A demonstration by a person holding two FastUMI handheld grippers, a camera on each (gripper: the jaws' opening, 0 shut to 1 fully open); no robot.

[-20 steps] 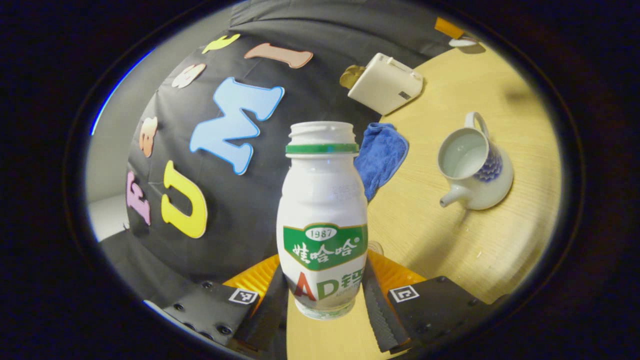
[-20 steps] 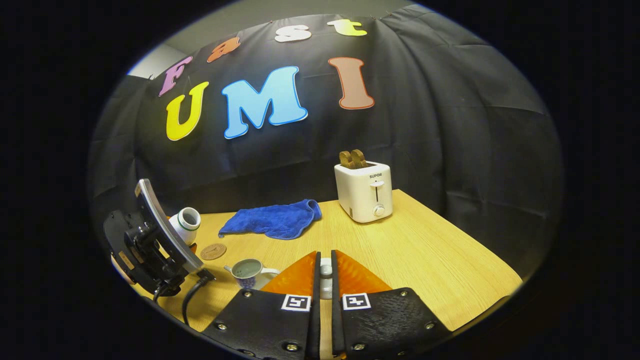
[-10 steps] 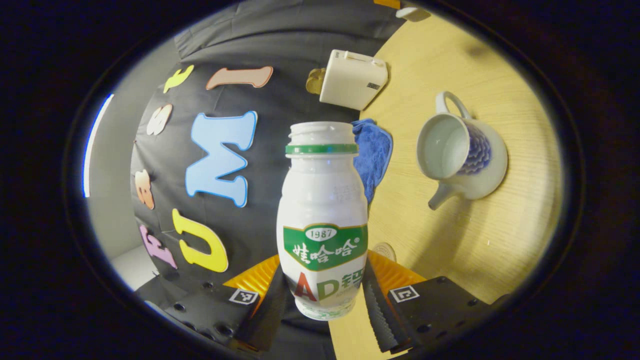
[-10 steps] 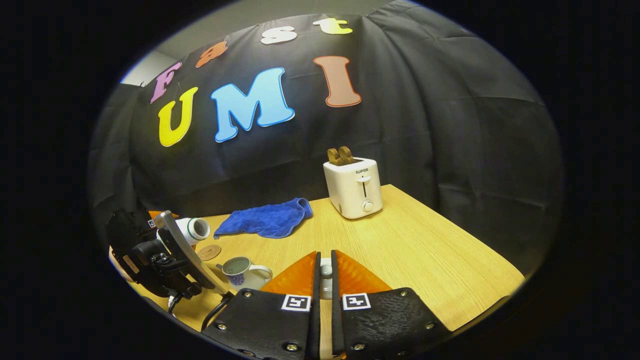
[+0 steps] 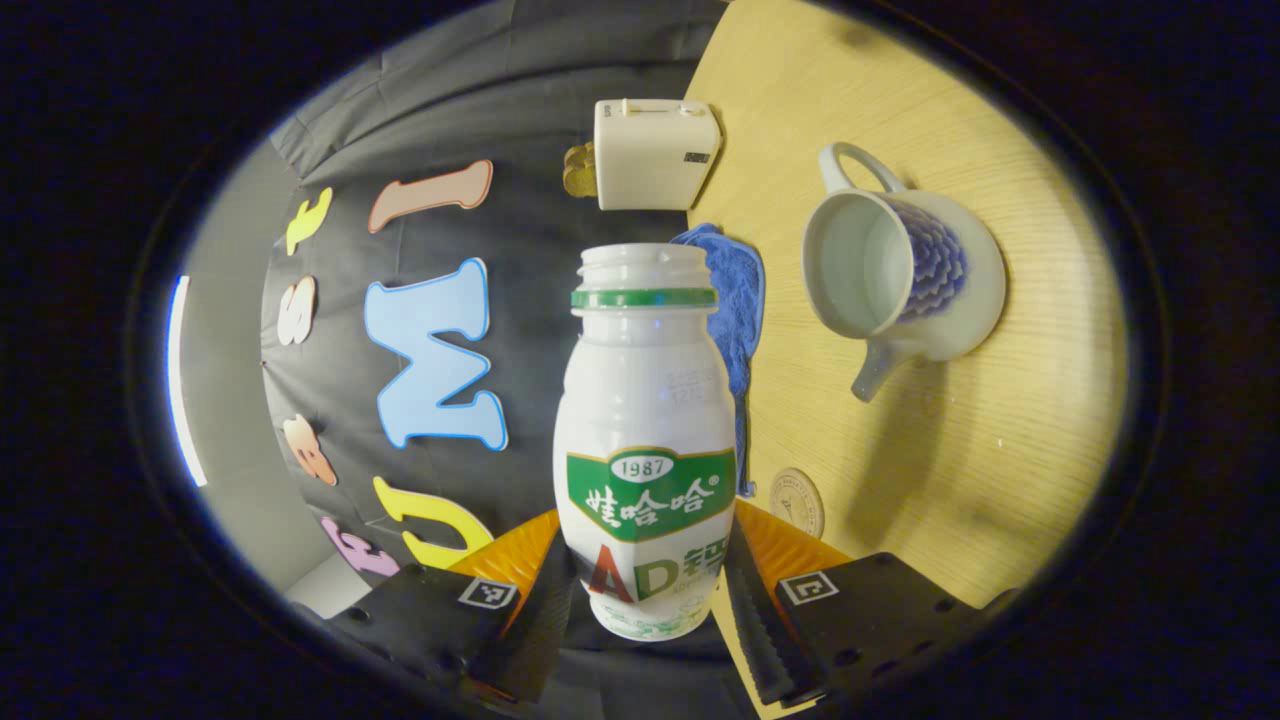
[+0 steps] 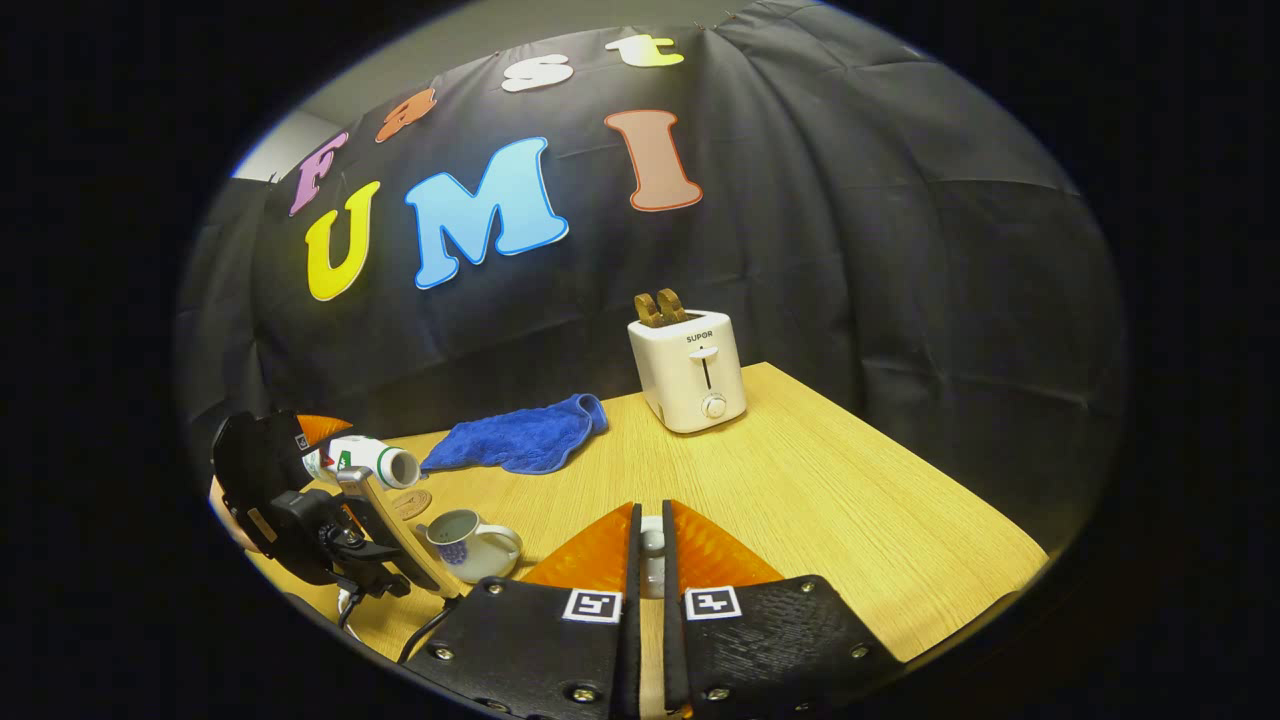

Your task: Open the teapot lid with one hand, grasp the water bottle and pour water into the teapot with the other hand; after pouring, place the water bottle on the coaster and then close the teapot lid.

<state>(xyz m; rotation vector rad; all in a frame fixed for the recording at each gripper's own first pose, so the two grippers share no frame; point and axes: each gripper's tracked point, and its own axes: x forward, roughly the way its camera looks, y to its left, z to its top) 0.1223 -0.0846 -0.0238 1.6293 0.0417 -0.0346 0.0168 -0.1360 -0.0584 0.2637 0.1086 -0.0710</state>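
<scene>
Fingers of your left gripper (image 5: 645,600) press on both sides of the water bottle (image 5: 645,430), low on its body, with the uncapped mouth pointing away from the tool. Beyond that mouth, off to its right in the left gripper view, sits the teapot (image 5: 900,280), lidless, pale inside, spout aimed back toward you. Close beside the fingers lies the round coaster (image 5: 797,502); past the bottle's neck a blue cloth (image 5: 738,300), and farther out a white toaster (image 5: 655,152) at the table (image 5: 1000,420) edge.

Your right gripper (image 6: 650,560) is pinched on the small white teapot lid (image 6: 651,555), held above the table. The right gripper view adds what the other cannot: the bottle lies nearly level in the left gripper, its mouth toward and above the teapot, apart from it.
</scene>
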